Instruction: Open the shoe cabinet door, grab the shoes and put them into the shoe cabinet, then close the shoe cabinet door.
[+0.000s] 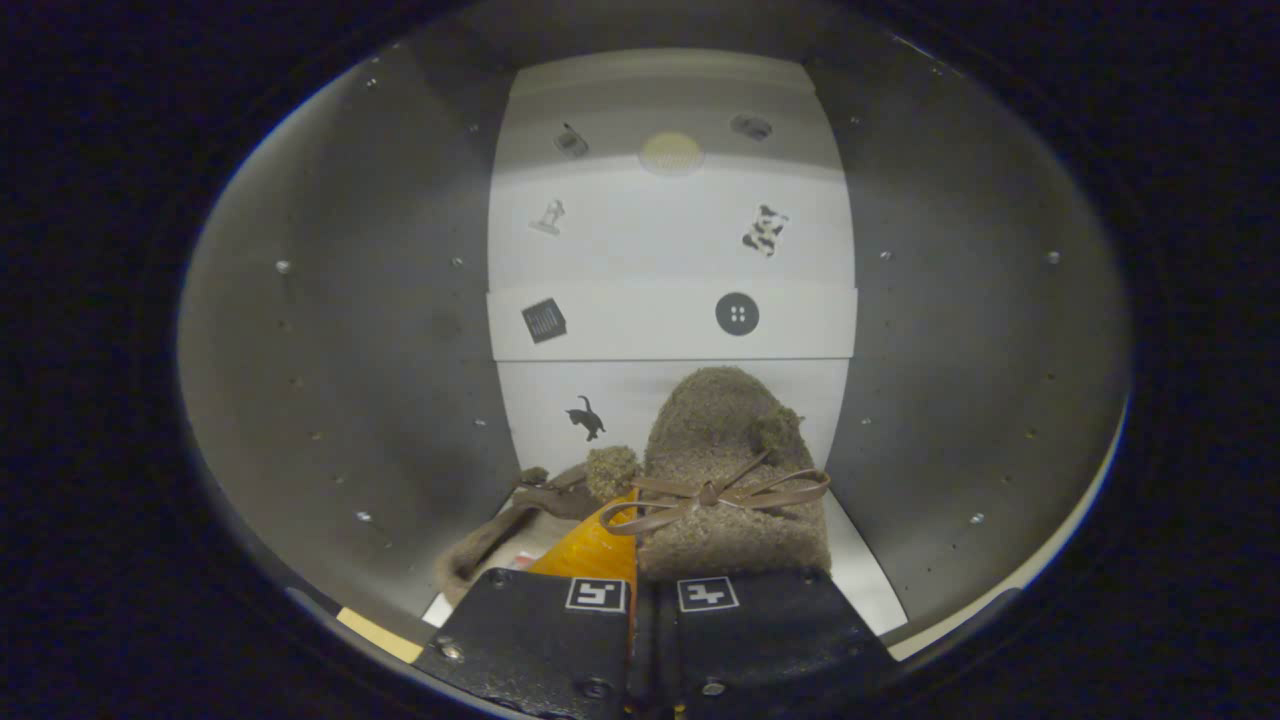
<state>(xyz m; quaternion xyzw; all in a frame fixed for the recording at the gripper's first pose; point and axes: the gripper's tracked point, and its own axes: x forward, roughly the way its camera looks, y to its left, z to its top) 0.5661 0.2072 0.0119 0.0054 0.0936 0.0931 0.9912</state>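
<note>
jaws near-closed, grip unclear | slipper point(735, 470) just ahead | inside shoe cabinet point(670, 250)

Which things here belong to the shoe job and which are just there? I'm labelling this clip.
Part of the job:
- slipper with a bow, held in the shut gripper
- second slipper, lying beside it to the left
- cabinet wall
- shelf above the slippers

Just there:
- stickers on the back panel, such as the cat and the button
</note>
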